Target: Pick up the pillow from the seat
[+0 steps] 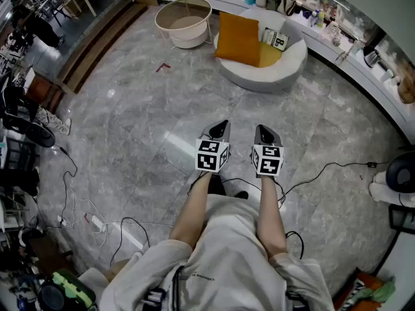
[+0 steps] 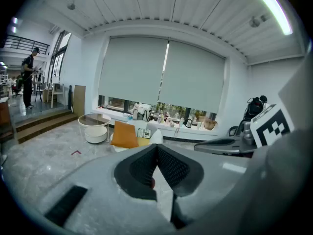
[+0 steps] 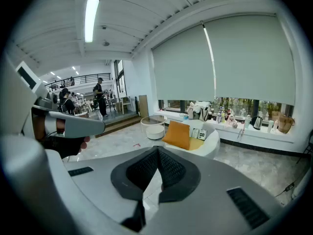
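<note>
One pillow (image 1: 238, 39), well beyond hand-held grippers (image 1: 222, 124) (image 1: 261, 129)

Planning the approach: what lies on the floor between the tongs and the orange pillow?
Bare grey floor, per the head view, up to the pillow on its white seat.

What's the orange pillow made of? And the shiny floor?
Orange pillow: probably soft woven cloth, matte, no shine, plump with soft corners. Floor: looks like polished grey stone or tile, with cloudy veins, straight joints and bright light reflections.
</note>
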A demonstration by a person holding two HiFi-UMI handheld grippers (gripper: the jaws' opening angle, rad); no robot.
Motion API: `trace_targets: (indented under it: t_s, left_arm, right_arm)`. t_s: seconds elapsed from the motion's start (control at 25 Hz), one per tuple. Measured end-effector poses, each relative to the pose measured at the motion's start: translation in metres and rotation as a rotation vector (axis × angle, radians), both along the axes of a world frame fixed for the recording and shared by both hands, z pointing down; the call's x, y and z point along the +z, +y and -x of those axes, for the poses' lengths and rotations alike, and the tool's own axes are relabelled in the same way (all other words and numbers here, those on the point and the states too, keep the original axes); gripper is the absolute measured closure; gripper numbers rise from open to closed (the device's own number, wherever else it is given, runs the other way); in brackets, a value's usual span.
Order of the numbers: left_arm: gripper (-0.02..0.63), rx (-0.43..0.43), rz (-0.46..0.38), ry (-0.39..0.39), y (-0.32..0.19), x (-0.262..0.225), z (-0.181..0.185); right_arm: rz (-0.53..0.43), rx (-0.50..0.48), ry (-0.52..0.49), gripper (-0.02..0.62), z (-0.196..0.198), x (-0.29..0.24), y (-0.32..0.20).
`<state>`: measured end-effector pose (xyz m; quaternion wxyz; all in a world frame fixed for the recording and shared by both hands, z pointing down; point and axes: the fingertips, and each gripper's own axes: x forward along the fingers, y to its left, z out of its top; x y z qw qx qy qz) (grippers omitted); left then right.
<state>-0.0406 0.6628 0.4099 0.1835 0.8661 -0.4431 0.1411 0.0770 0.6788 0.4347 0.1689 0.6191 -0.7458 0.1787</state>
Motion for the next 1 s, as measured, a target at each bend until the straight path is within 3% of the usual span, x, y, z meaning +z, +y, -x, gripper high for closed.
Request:
trace_targets:
  t_s: [0.36, 0.56, 1.0]
  left_arm:
    - [0.597, 0.013, 0.059, 0.008, -0.056, 0.016, 0.004]
    - [0.597, 0.042, 0.077, 0.016, -0.098, 0.021, 0.009]
    - [0.597, 0.06, 0.072, 0.058, -0.209, 0.019, 0.066]
  right_arm:
    - [0.047, -0.019, 0.047, 0.588, 0.011, 0.016, -0.049]
    - [0.05, 0.008, -0.009, 0.588, 0.017, 0.019, -0.089]
    - [0.071, 0.05, -0.015, 0.588, 0.065, 0.024, -0.188]
